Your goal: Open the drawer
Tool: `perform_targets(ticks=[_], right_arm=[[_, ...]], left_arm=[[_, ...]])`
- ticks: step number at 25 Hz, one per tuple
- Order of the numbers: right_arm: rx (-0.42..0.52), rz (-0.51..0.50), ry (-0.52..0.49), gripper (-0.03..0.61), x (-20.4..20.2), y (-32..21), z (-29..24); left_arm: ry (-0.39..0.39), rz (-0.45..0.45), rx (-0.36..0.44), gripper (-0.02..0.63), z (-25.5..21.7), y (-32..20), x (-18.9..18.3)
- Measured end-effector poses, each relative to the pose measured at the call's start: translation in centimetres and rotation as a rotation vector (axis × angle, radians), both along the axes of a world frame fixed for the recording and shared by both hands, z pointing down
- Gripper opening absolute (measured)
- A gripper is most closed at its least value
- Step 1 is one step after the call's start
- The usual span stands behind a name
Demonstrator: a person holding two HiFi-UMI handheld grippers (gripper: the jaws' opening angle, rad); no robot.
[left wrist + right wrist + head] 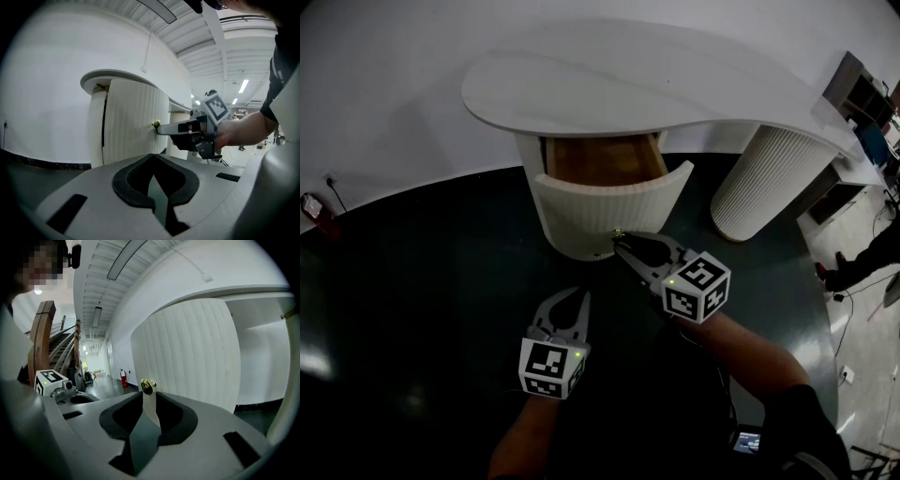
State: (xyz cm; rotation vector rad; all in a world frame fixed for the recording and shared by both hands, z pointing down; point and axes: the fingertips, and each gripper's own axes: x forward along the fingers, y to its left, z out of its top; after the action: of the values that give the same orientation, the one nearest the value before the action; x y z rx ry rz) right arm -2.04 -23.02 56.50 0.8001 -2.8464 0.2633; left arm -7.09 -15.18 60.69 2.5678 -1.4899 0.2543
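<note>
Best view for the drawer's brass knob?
Right gripper view: the brass knob sits close up, sharp, at the right gripper's jaw tips. Left gripper view shows it small and side-on; head view gives only a tiny glint on the drawer front.

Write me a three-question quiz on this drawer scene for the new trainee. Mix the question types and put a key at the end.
1. True or false: the drawer is fully shut.
2. Which gripper is clamped on the brass knob? A. the left one. B. the right one. C. neither.
3. What does the left gripper hold?

Key:
1. False. It is pulled out, and its wooden inside shows.
2. B. The right gripper is closed on the knob.
3. Nothing. It hovers short of the drawer front.
</note>
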Motion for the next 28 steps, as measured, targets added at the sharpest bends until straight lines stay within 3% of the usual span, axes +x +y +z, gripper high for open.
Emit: perform_targets(ticks=[3,12,19,28], right_arm=[[-0.028,0.003,-0.003,0.08,0.7,0.1,0.9],[0.036,-0.025,-0.012,0.086,-0.1,-0.1,-0.6],[0.048,-0.011,-0.038,0.081,-0.9,0.1,-1.1],[0.068,-0.074,-0.029,0.067,-0.4,2.3,-1.2]], left_arm=[[0.005,0.002,-0.001,0.006,-0.2,-0.5,0.0],[-0.023,0.025,0.083,0.006,-3.1,-2.8,1.3],[-0.016,0.021,0.047,0.006,-1.9,-2.2,1.7],[-0.014,-0.007,0.038,0.006,-1.1,-1.4,1.2]])
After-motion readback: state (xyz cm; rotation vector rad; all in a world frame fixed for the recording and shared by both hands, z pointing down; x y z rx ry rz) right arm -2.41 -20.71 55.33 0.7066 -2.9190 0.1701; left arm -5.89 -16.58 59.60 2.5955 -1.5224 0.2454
